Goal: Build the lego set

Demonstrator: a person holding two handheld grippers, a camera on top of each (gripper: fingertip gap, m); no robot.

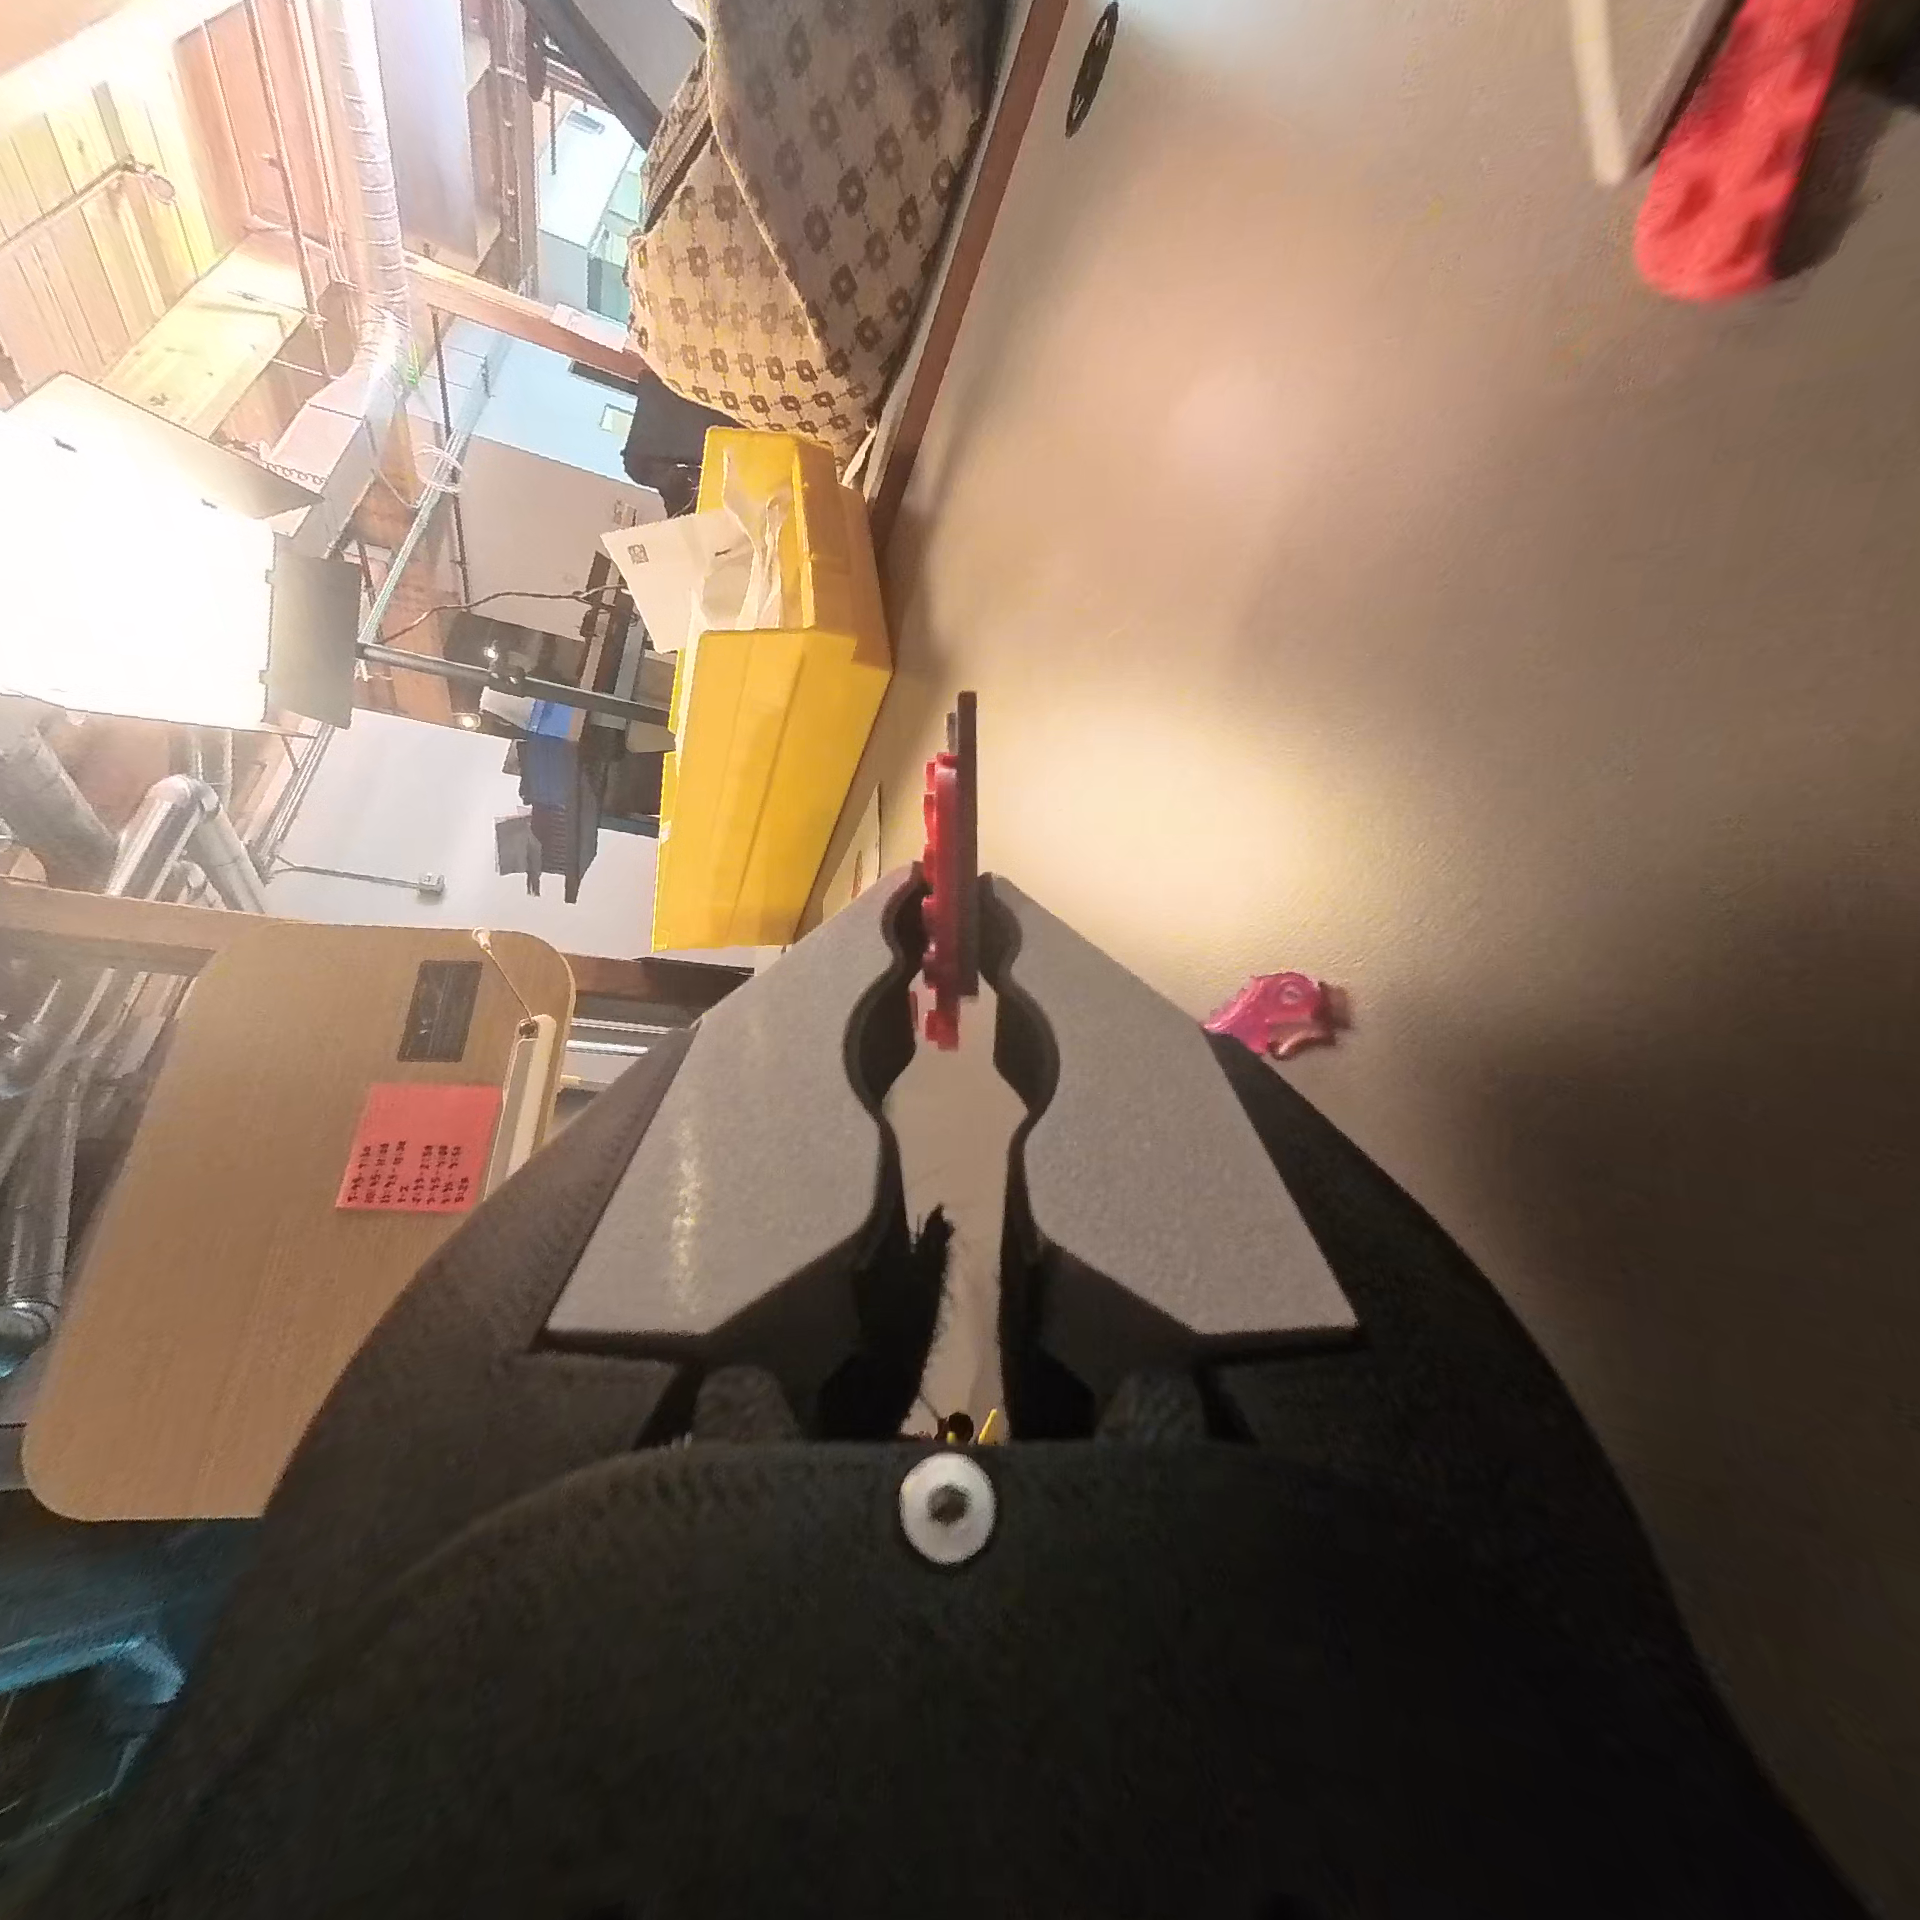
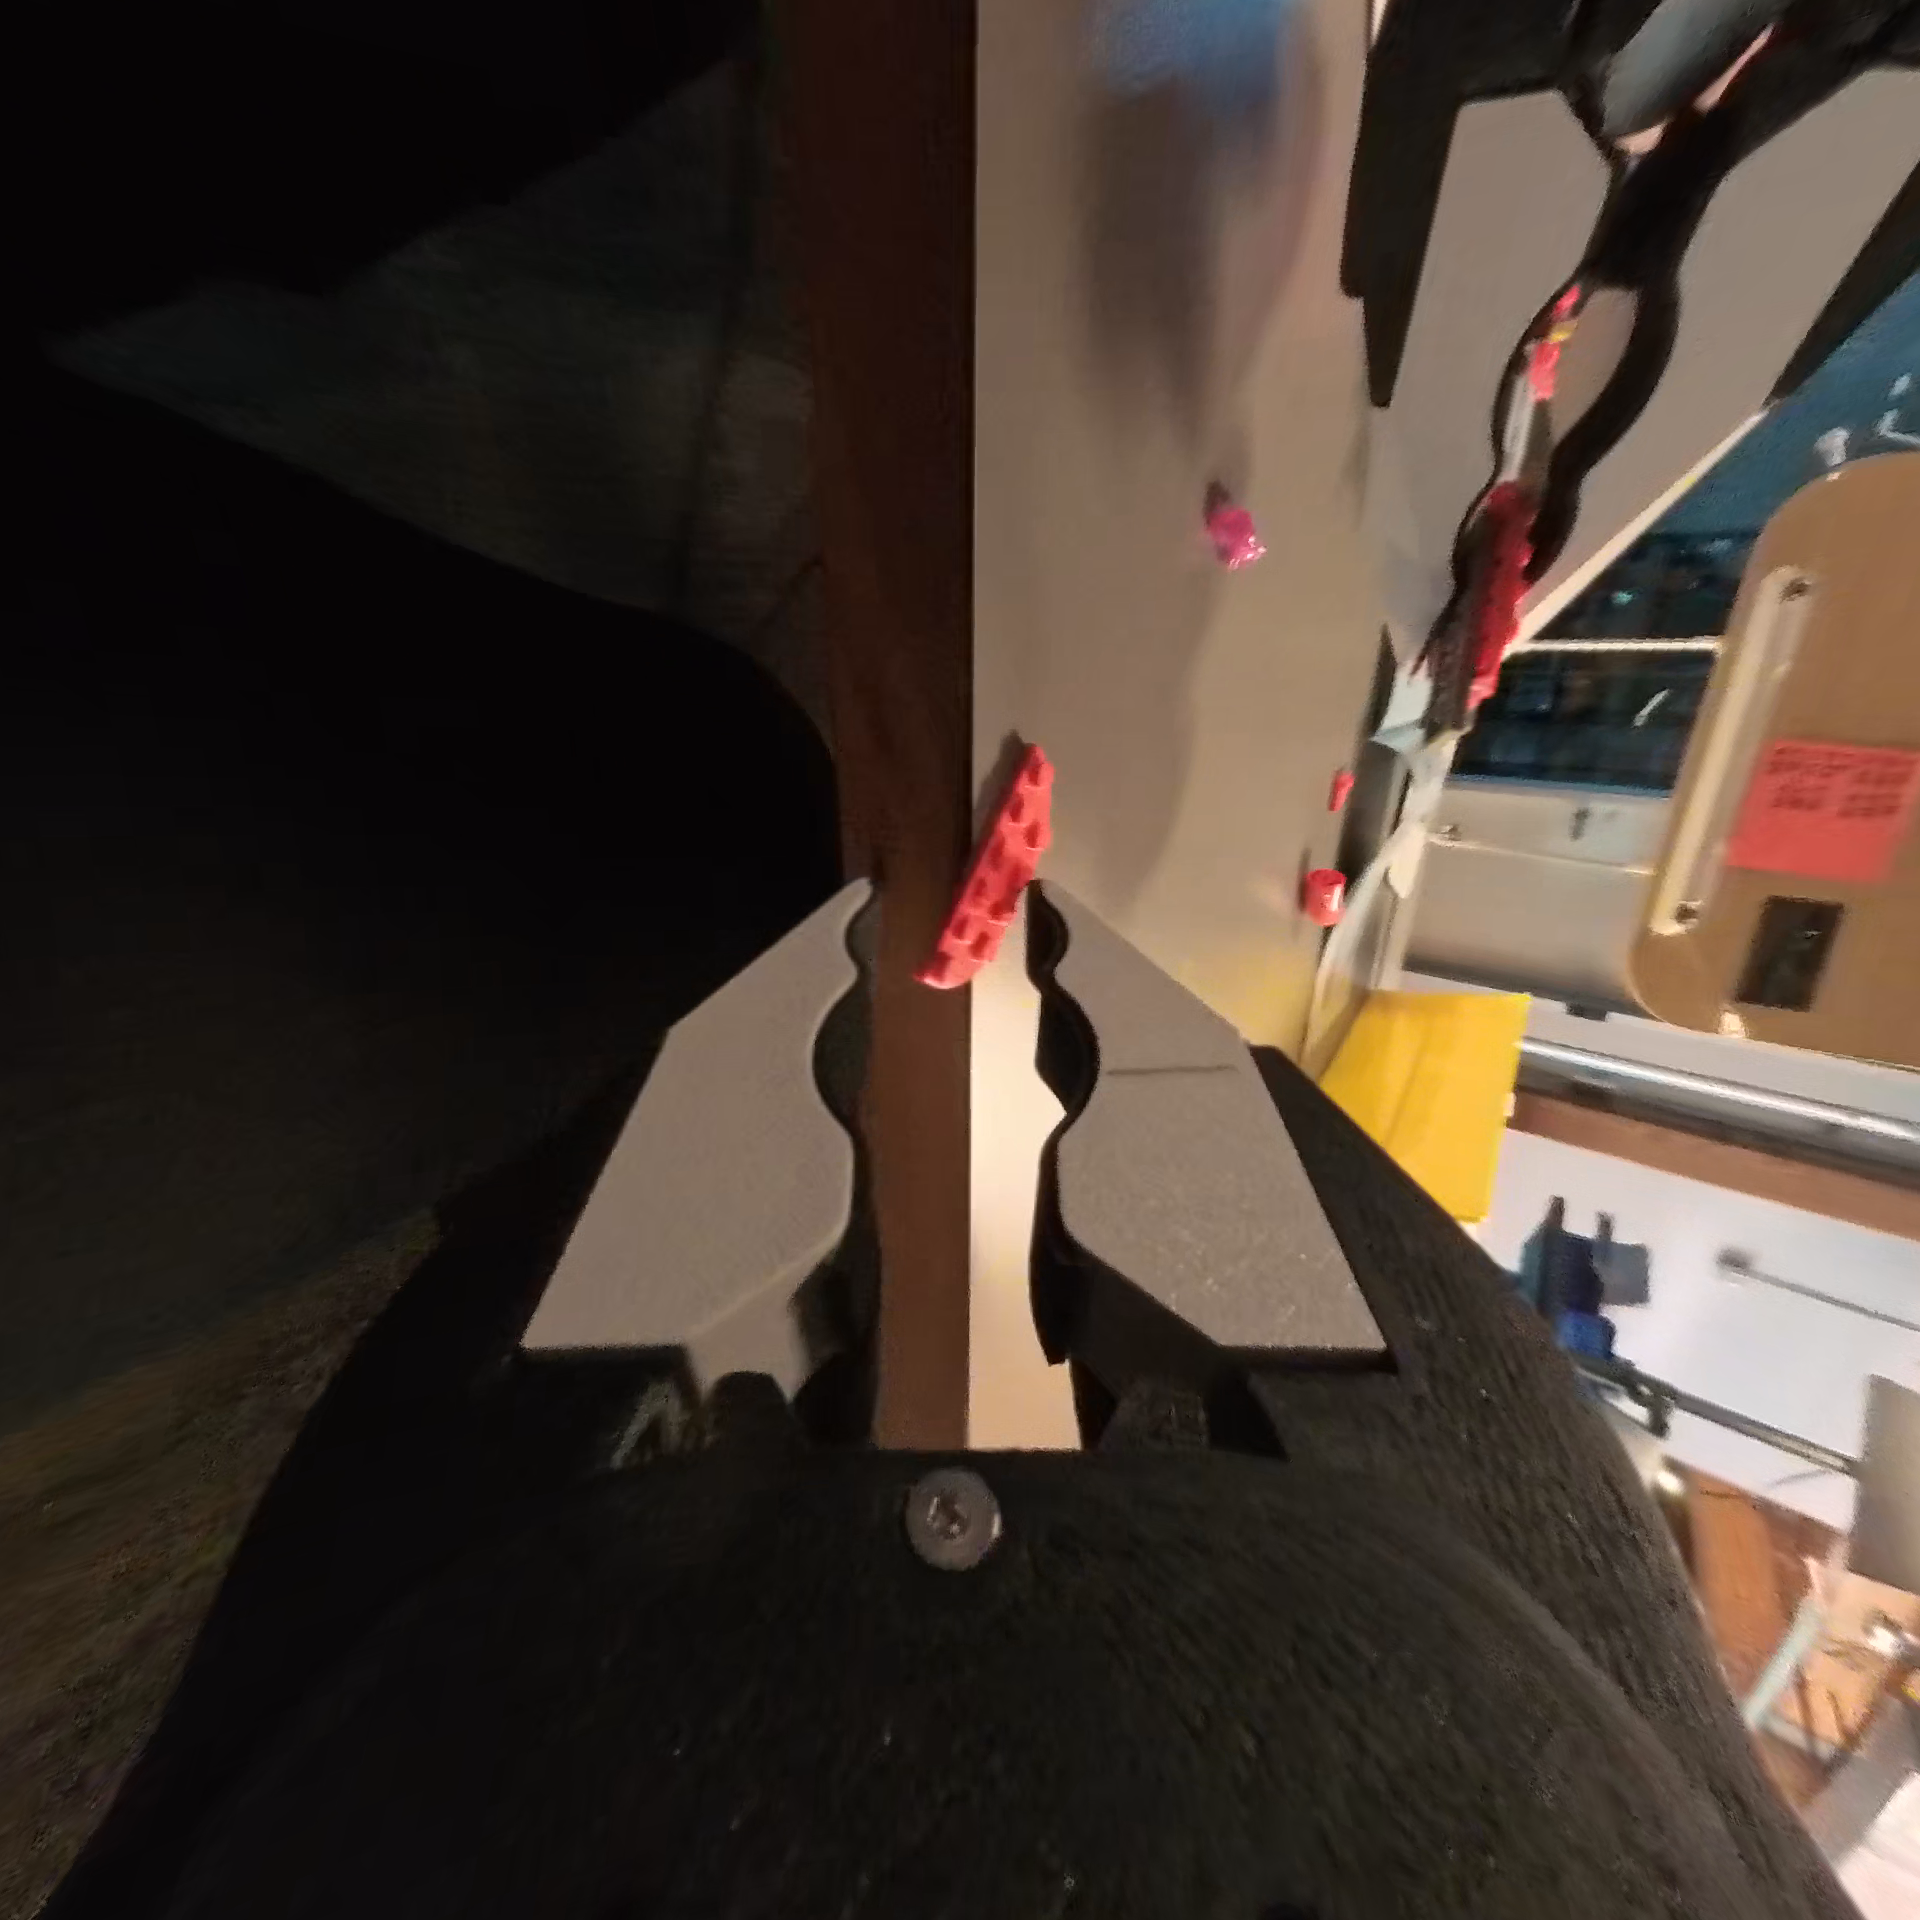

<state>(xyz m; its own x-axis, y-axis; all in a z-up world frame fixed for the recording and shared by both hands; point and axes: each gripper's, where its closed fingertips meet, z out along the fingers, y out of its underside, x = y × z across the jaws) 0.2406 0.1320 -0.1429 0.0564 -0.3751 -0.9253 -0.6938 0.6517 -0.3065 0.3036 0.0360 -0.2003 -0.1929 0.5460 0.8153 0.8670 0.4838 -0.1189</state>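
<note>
In the left wrist view, a yellow cardboard box is standing at the left edge of the pale bench. At centre frame the left tongs are clamping, nearly shut, on a thin stack: a red studded plastic plate pressed against a dark flat plate, both held edge-on. To the right a crumpled pink wrapper is lying on the bench.

In the right wrist view, the right tongs are standing partly open around a second red studded plate, which is leaning tilted at the bench's brown wooden edge. The right pad is at the plate; the left pad is apart.

A push from one pad alone could likely tip this plate off the edge, and the thin stack could swivel in its narrow hold.
</note>
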